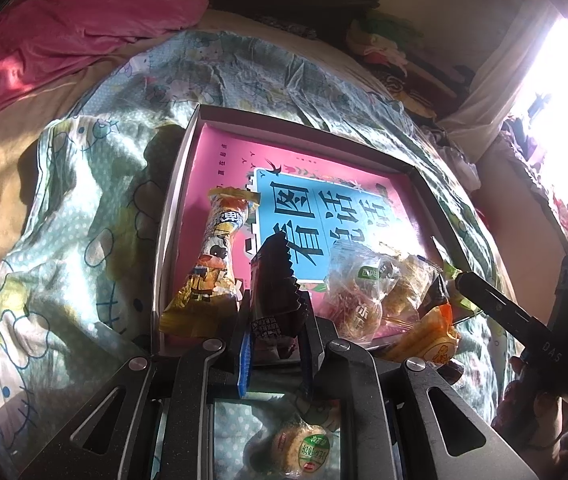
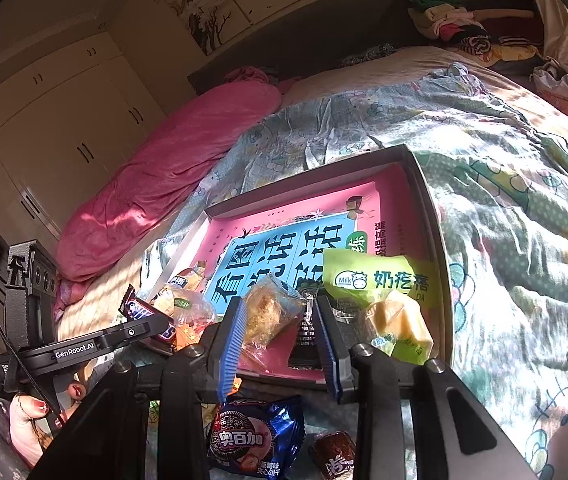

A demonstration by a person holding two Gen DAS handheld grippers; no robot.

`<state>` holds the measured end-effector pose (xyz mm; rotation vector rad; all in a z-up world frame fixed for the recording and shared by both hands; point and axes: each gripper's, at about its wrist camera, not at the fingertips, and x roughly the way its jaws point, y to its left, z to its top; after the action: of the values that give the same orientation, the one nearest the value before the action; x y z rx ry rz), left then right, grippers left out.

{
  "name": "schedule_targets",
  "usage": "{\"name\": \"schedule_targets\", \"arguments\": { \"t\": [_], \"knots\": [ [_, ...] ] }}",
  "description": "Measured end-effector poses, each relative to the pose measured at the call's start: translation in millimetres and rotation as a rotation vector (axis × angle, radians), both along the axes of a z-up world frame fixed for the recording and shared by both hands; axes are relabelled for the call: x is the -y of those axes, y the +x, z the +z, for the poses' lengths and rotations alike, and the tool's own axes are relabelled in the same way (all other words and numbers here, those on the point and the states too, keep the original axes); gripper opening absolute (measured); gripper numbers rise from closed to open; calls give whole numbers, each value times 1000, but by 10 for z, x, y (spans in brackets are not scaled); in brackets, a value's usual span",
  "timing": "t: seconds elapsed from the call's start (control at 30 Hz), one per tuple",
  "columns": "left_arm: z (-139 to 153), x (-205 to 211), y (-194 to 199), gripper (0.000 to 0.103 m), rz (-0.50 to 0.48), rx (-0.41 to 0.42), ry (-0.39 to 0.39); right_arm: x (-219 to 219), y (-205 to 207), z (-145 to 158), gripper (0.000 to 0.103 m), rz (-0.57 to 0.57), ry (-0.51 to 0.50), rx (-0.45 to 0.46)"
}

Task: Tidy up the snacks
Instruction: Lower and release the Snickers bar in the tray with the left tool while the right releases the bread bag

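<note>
Left wrist view: left gripper (image 1: pixel 274 320) pinches a dark brown bar wrapper (image 1: pixel 274 280) with a zigzag end, held just over the near edge of the shallow box (image 1: pixel 176 184). Step in hand, judged: placing this snack into the box. The next move calls for lowering it to a free patch of the box floor, then letting go. Box sits on the patterned quilt (image 1: pixel 84 200); its floor is a pink and blue printed book cover (image 1: pixel 323 220). Inside: a tall orange-yellow snack pack (image 1: pixel 212 272) at the left wall, and clear-wrapped pastries (image 1: pixel 367 292) bunched at the near right. An orange packet (image 1: pixel 431 340) lies at the near right rim; in or out, cannot tell. A round cake in a green-label wrapper (image 1: pixel 303 448) lies on the quilt below the gripper, outside the box. The other gripper's body shows at far right, held by a hand (image 1: pixel 531 412).

Right wrist view: right gripper (image 2: pixel 280 320) is closed on a clear-wrapped flaky pastry (image 2: pixel 272 312), its blue pads pressing the wrap, over the box's near edge. Box (image 2: pixel 311 168) also holds a lime-green milk snack bag (image 2: pixel 379 280) and a yellow-cream pack (image 2: pixel 399 328) at the right side. Still outside on the bedding, near the camera: a blue sandwich-cookie pack (image 2: pixel 252 440) and a small brown wrapped snack (image 2: pixel 333 456). Left gripper (image 2: pixel 152 326) at lower left holds the chocolate bar (image 2: pixel 144 312).
</note>
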<state>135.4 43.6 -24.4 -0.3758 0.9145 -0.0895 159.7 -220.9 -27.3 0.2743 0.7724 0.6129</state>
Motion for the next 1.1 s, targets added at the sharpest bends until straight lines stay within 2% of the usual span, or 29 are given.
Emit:
{"name": "schedule_targets", "arguments": {
  "t": [0.3,0.83,1.1],
  "knots": [
    [13,-7,-13,22,-1,-4,-3,-15,-1,-2,35,6,-5,-1],
    [148,51,-66,45,-13,12,14,19,-18,21,42,-6,-3,4],
    [198,42,-102,52,-16,20,14,31,-30,51,46,-9,-3,11]
  ]
}}
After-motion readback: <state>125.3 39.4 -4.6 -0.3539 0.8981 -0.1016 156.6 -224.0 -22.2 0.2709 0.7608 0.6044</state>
